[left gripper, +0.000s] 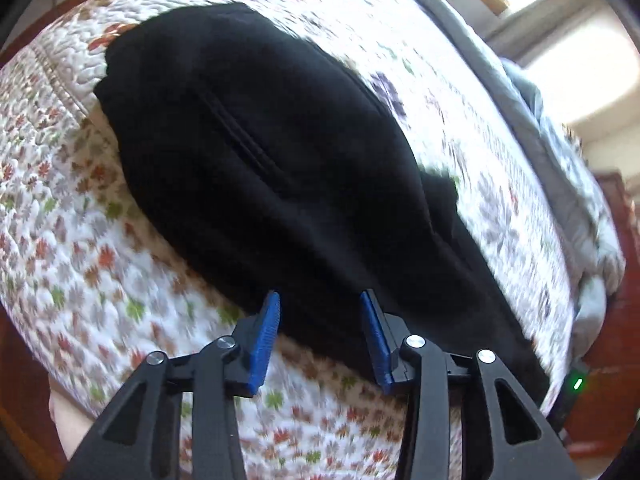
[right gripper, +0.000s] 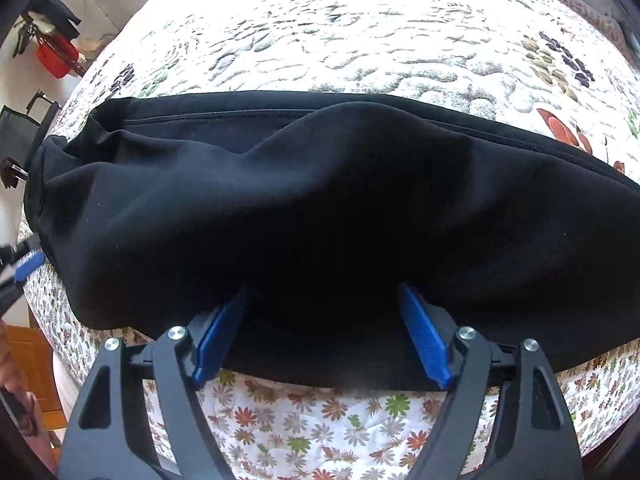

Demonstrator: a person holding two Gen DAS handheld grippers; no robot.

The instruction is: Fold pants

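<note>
The black pants (right gripper: 320, 216) lie folded on the flowery quilt (right gripper: 360, 40) on the bed. The left gripper (left gripper: 320, 300) is apart, over the pants' edge. The right gripper (right gripper: 324, 292) is wide apart, its blue fingers (right gripper: 420, 328) touching the cloth without squeezing it.

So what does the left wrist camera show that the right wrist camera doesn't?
Only the left wrist view shows the grey blanket bunched along the bed's far edge, a bright window, and the long seam running down the pants.

Only the right wrist view shows a red basket near the wall, plus the left gripper's blue pad at the frame edge.

Both show the black pants on the floral quilt, with blue-padded jaws apart at the near hem.
</note>
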